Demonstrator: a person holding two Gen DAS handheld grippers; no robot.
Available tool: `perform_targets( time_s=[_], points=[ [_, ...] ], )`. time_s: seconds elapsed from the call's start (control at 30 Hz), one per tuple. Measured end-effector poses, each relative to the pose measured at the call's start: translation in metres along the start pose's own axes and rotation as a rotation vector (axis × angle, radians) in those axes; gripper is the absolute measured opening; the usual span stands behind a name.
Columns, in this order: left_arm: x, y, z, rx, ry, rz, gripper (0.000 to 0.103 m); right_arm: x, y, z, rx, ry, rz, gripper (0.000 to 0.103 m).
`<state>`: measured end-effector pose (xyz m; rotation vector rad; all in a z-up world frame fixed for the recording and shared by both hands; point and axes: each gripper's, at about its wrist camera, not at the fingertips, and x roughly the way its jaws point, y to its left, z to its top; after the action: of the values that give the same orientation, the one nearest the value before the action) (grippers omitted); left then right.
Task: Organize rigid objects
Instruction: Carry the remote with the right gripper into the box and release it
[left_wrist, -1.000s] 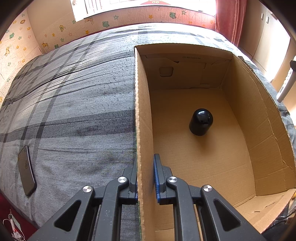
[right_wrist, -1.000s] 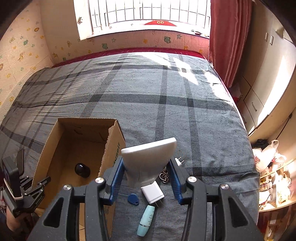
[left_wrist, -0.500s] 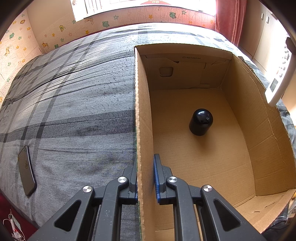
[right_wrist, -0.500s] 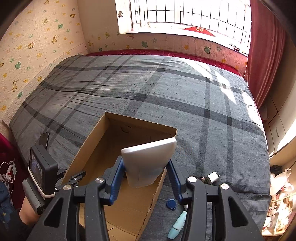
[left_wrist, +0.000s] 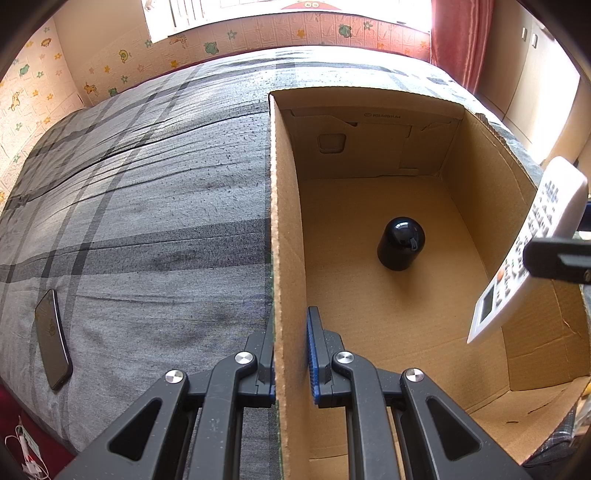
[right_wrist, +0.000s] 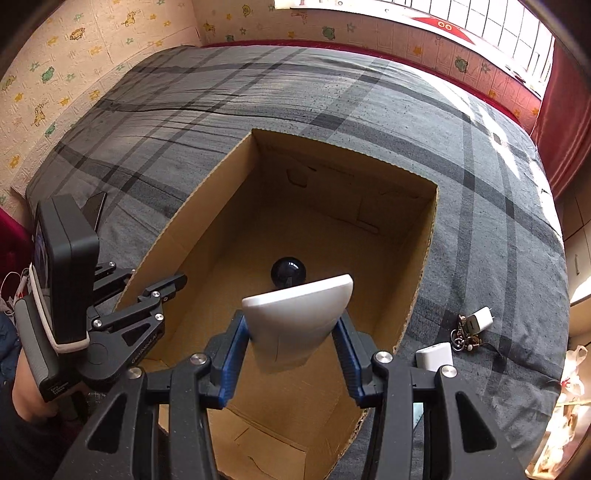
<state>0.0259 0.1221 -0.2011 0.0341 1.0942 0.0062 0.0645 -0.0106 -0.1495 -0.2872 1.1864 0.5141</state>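
Your right claw (right_wrist: 293, 343) has swung across from the loose items on the bed and now hangs over the open cardboard box (right_wrist: 424, 258), pinching the white remote control (right_wrist: 295, 325) between its blue pads. A second ago the remote was over the bedspread beside the box; now its far end tilts above the box floor, and in the left wrist view it has come in at the right edge, button face showing (left_wrist: 532, 251), above the right wall. That puts you close to the drop: I judge the remaining step is to lower it and let go.

Your left claw (left_wrist: 291, 350) has not shifted; it is pressed together on the box's left wall (left_wrist: 284, 258), one pad outside and one inside, steadying the box.

Inside, a black domed cap-like object (left_wrist: 402, 243) stands near the middle of the floor, almost under the remote's far end, so set the remote nearer to you or to one side to avoid knocking it over.

Still waiting on the bed (right_wrist: 480, 184), right of the box: a white charger plug (right_wrist: 478, 319), a bunch of keys (right_wrist: 461, 338), and a white block (right_wrist: 434, 356) just beside your right claw. A dark phone (left_wrist: 51, 339) lies left of the box, well apart.
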Motion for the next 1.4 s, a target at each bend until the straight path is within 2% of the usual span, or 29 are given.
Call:
perform_targets(
  time_s=[0.17,0.43,0.6,0.9,1.23,1.4],
  points=[
    [0.000,-0.002,0.000,0.001,0.000,0.002,0.013,0.024,0.004,-0.005,-0.002,0.076,0.014,0.048],
    [0.000,-0.002,0.000,0.004,-0.001,0.005,0.013,0.032,0.008,0.006,-0.006,0.068,0.015,0.048],
    [-0.001,-0.002,0.000,0.003,0.000,0.005,0.013,0.044,0.013,0.024,-0.003,0.071,0.010,0.047],
    [-0.001,-0.001,0.001,0.001,0.001,0.005,0.013,0.084,0.014,0.038,0.015,0.149,-0.012,0.042],
    [-0.002,-0.002,0.002,0.003,-0.004,0.006,0.013,0.087,0.008,0.039,0.032,0.148,0.011,0.039],
    [-0.002,-0.004,0.001,0.003,-0.004,0.009,0.013,0.079,0.001,0.035,0.036,0.134,0.021,0.043]
  ],
)
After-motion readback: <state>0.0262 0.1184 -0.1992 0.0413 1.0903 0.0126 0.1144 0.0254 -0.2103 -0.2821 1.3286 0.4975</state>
